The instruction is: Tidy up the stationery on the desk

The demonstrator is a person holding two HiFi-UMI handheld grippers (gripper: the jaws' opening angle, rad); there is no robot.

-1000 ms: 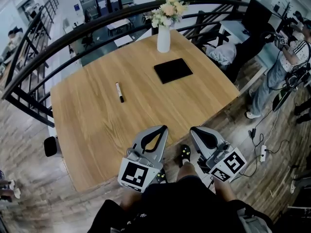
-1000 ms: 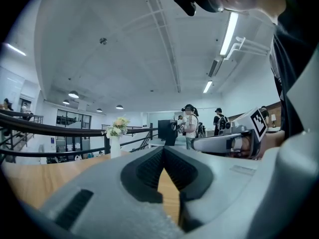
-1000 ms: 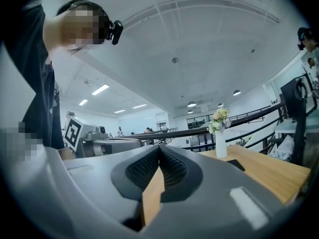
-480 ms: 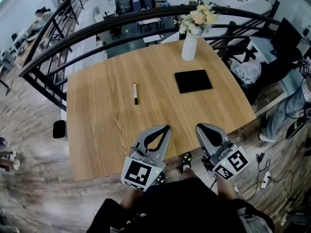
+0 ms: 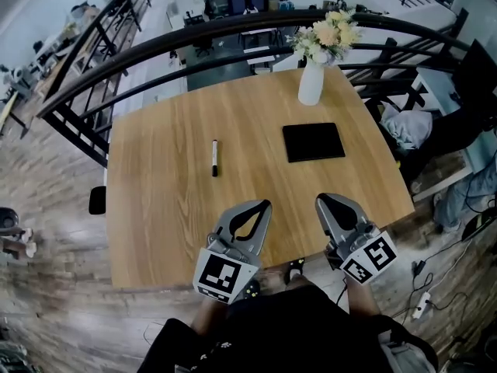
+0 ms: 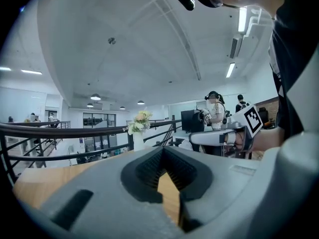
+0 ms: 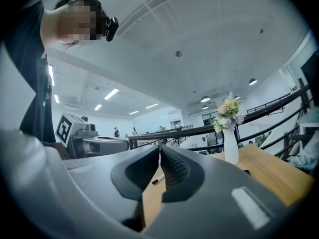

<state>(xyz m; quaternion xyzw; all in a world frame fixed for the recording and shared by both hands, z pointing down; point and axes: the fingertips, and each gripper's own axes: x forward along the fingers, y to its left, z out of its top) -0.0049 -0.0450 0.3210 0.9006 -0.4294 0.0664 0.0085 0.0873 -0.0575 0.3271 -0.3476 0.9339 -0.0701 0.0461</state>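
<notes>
A slim black-and-white marker pen (image 5: 214, 158) lies mid-way across the light wooden worktop (image 5: 155, 208). It is well beyond the left claw (image 5: 262, 205) and right claw (image 5: 321, 200). Both claws hover at the near edge, clenched on nothing.

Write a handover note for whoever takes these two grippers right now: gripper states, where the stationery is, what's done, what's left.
Left gripper: shut, empty, over the near part of the desk.
Right gripper: shut, empty, beside the left one.
Marker: lying on the desk, left of centre, beyond the left gripper.
Black pad: lying flat, right of centre, on the near side of the vase of flowers.
Done: nothing visible; neither item is held.
Left: probably pick up the marker and tidy it with the pad. No holder or tray is in view, so the destination is unclear.
</notes>
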